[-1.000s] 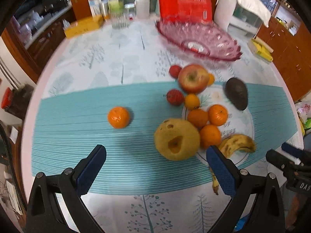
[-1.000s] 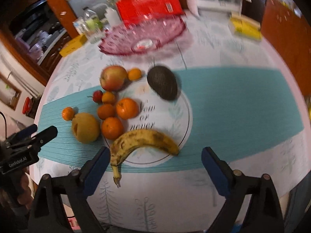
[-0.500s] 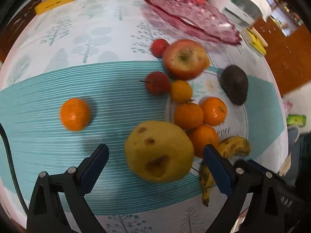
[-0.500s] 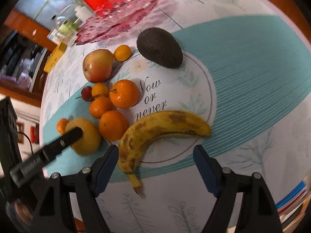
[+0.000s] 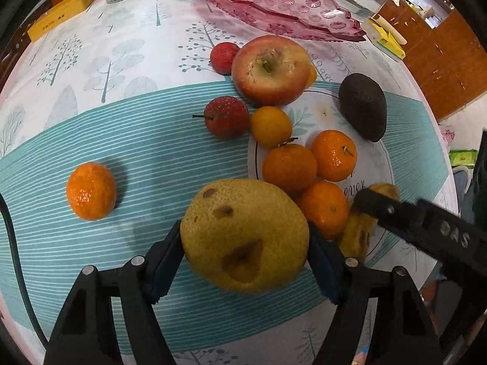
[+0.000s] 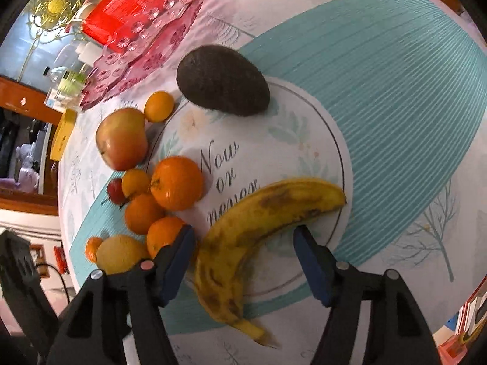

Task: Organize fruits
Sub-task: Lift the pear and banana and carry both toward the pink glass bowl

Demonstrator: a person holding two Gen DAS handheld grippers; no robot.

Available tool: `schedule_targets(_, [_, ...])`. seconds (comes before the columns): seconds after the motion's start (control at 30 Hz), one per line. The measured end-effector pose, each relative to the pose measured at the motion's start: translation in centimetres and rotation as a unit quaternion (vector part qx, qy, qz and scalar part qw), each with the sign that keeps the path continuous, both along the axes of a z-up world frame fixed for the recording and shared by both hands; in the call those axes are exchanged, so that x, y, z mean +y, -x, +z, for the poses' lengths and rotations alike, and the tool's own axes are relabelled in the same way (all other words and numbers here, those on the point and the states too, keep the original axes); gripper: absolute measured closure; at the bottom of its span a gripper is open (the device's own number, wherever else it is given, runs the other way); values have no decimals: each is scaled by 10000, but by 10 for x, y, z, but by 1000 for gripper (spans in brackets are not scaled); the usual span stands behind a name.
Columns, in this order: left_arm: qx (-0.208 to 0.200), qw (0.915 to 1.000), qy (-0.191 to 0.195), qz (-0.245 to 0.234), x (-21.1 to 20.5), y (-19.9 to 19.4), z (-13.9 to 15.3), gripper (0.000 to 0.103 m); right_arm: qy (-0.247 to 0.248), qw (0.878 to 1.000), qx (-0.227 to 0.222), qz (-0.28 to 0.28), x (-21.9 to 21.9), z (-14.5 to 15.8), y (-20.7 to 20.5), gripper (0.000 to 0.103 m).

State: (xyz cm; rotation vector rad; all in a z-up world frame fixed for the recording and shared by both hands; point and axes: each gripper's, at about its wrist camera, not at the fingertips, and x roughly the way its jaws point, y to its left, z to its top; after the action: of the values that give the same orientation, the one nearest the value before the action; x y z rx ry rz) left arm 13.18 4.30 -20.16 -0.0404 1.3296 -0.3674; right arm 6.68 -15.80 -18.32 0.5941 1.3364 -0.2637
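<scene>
Yellow pitted pear (image 5: 243,234) on the teal cloth, pinched by the left gripper (image 5: 245,258), lone orange (image 5: 90,190) clear only in the left view, right gripper (image 6: 243,261) wide around the spotted banana (image 6: 258,222), fully shown only there, matte avocado (image 6: 222,86) beyond.

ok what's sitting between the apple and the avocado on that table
In the right wrist view, a small orange fruit sits between the apple and the avocado, right beside the apple.
</scene>
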Motion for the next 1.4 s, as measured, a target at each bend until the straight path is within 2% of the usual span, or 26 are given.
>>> schedule_targets(0.1, [-41, 10000, -40, -26, -2, -2, -1, 29, 480, 9986, 117, 206, 11, 0, -10, 43])
schedule_targets(0.17, [-88, 9999, -54, -42, -2, -1, 0, 29, 825, 9956, 195, 404, 19, 0, -14, 50])
schedule_targets(0.2, [-115, 9999, -55, -49, -3, -1, 0, 29, 832, 9953, 135, 471, 21, 0, -13, 54])
schedule_targets(0.33, [-277, 9996, -18, -95, -6, -3, 0, 30, 538, 9971, -19, 533, 19, 1, -5, 63])
schedule_targets(0.6, [-367, 9992, -14, -183, 2, 6, 3, 31, 172, 9970, -454, 606, 18, 19, 11, 67])
schedule_targets(0.73, [-529, 9982, -19, -274, 7, 17, 18, 31, 113, 9964, -640, 549, 14, 35, 13, 67])
schedule_targets(0.9, [-838, 9955, 66, -432, 9, 25, 59, 31, 189, 9944, -827, 632, 7, 70, 11, 68])
schedule_targets(1.07, [-1230, 9906, 154, -574, 9, 18, 111, 31, 471, 9877, -1168, 923, 1, 125, -18, 70])
schedule_targets(1.3, [-1869, 9812, 153, -451, 3, -28, 183, 30, 376, 9805, -1644, 1007, -22, 200, -87, 70])
schedule_targets(1.4, [-2077, 9776, 68, -336, -3, -56, 203, 30, 203, 9805, -1603, 1119, -28, 212, -124, 70])
